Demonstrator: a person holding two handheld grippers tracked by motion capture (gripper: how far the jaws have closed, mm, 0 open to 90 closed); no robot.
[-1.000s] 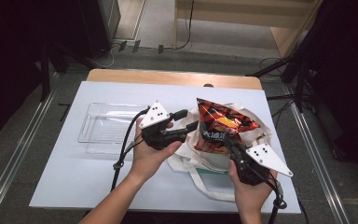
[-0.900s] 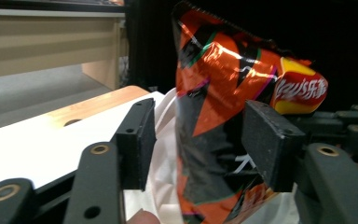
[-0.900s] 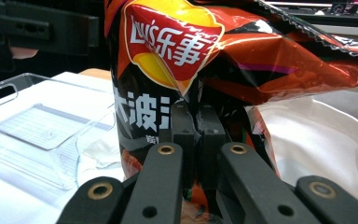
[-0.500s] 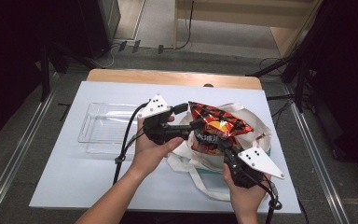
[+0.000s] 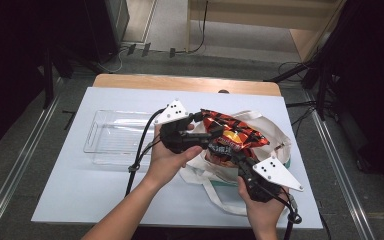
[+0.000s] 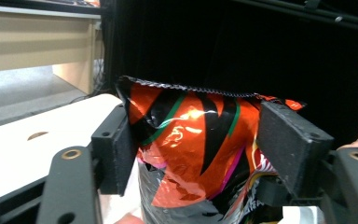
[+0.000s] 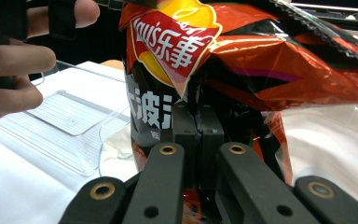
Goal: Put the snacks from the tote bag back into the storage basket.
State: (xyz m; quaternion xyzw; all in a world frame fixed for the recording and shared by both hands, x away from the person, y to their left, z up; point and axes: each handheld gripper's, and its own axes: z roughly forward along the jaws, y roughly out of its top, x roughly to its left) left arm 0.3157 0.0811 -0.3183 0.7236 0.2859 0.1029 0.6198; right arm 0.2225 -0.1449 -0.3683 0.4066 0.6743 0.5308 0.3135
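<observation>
the step in hand looks like lifting the chip bag (image 5: 232, 140) out of the white tote bag (image 5: 275, 145) that lies on the table (image 5: 80, 190), right of centre. in the high view the chip bag sits over the tote's mouth, with the clear tray (image 5: 115, 137) at its nine o'clock, apart from it.

the right gripper (image 5: 240, 161) reaches in from five o'clock; in the right gripper view its jaws are pressed together on a fold at the chip bag's (image 7: 242, 70) lower end, pinching it. the left gripper (image 5: 214, 134) comes from nine o'clock. in the left gripper view its pads (image 6: 116, 154) straddle the chip bag's (image 6: 191, 144) upper part below the crimped seal. the jaws have just been widening and then narrowing, with the bag between them, and the pads touch both sides.

the next move, as i judge it, calls for the left pads to settle firmly below the seal, then both hands carrying the bag toward nine o'clock and over the tray, keeping the foil from slipping.
</observation>
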